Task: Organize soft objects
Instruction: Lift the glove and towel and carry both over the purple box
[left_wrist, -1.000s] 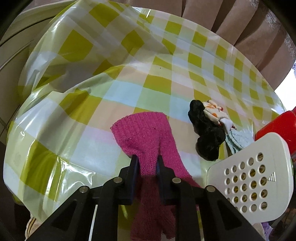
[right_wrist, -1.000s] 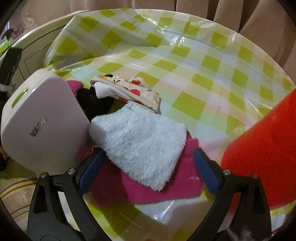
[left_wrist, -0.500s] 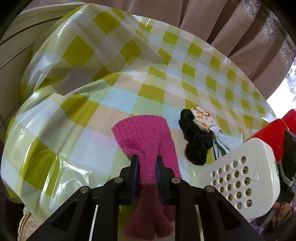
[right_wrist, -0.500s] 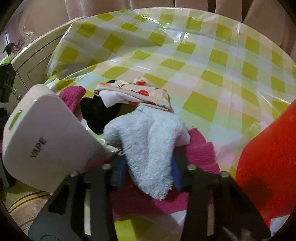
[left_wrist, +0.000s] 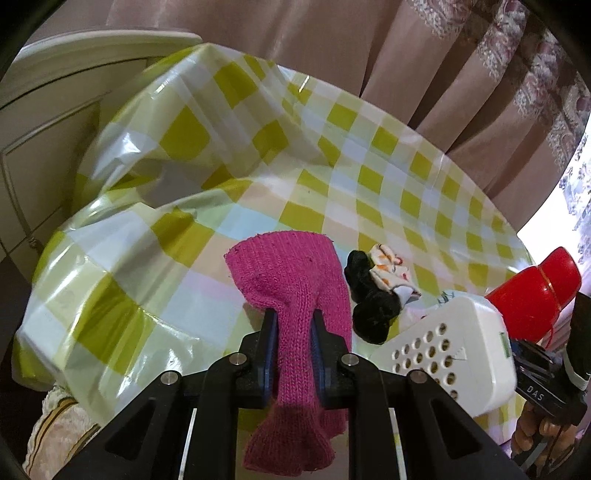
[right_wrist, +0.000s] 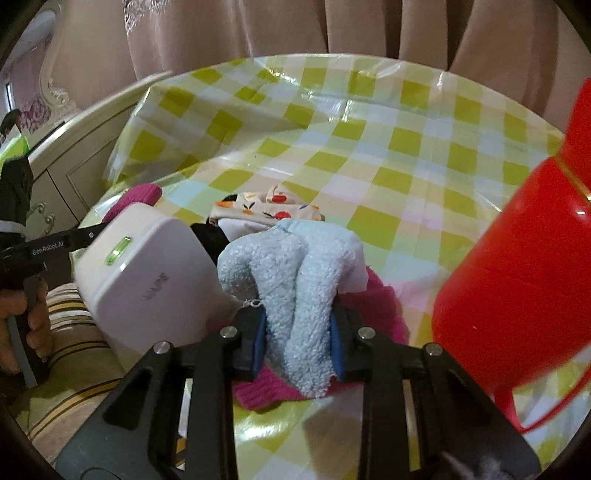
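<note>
Left gripper (left_wrist: 292, 345) fingers pinch the pink knit sock (left_wrist: 291, 280); right gripper (right_wrist: 298, 341) fingers squeeze the pale blue fluffy sock (right_wrist: 295, 273).

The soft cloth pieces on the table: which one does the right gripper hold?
The right gripper is shut on the fluffy light blue cloth. The pink knitted piece is in the left gripper instead.

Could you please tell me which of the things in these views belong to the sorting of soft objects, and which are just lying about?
Part of the job:
- pink knitted sock, shut in the left gripper
- pale blue fluffy sock, shut in the right gripper
- black sock
- fruit-print cloth

Just lying about:
- white plastic device
- red jug
- checked tablecloth
</note>
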